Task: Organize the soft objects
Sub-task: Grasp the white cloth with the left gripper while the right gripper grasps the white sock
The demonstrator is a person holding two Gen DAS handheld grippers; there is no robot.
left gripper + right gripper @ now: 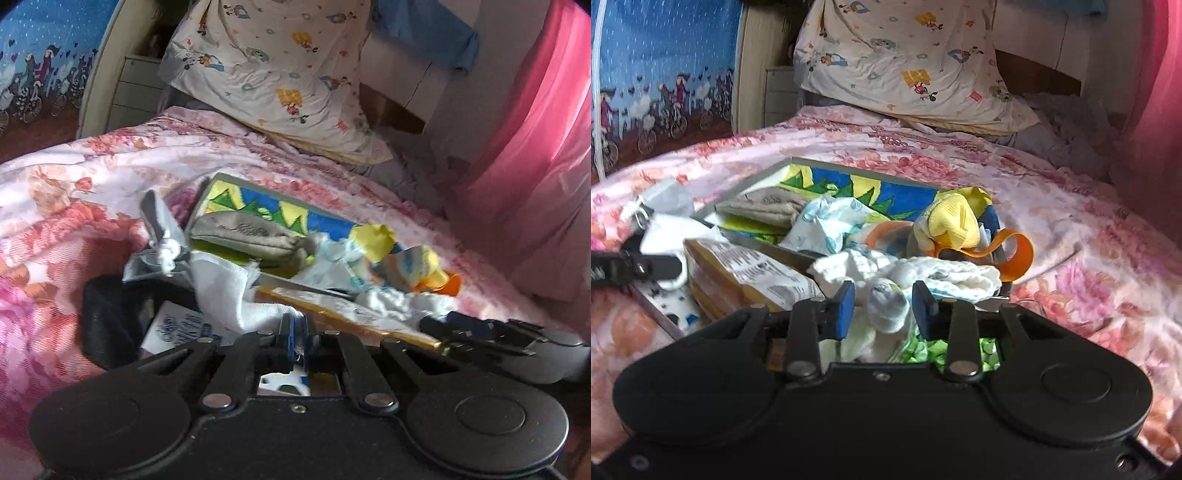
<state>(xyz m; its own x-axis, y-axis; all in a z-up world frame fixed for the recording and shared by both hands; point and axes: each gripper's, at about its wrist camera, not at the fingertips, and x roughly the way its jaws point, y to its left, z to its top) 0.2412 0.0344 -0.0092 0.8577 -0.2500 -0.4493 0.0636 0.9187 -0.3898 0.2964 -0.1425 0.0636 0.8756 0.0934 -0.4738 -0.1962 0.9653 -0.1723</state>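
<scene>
Low centre of the left wrist view: left gripper [297,334] with jaws pinched together on a fold of thin white cloth [221,291], which drapes up and left from the pads, a hold that looks meant for lifting it clear of the pile. Low centre of the right wrist view: right gripper [883,308] with blue pads set on either side of a small rolled white sock [888,308]; whether the pads press it I cannot tell. Both work over an open shallow box with a bright blue, yellow and green printed lining [871,192], lying mid-frame on a pink floral bedspread [1071,229]. The box is crowded: a grey plush pouch [768,206] at its upper left, a yellow knit garment [945,225] at right, and a flat yellow-edged printed packet [746,273] close beside the left pad. Open room lies on the bedspread, right of frame. The cartoon-print pillow [905,62] bounds the far end.
</scene>
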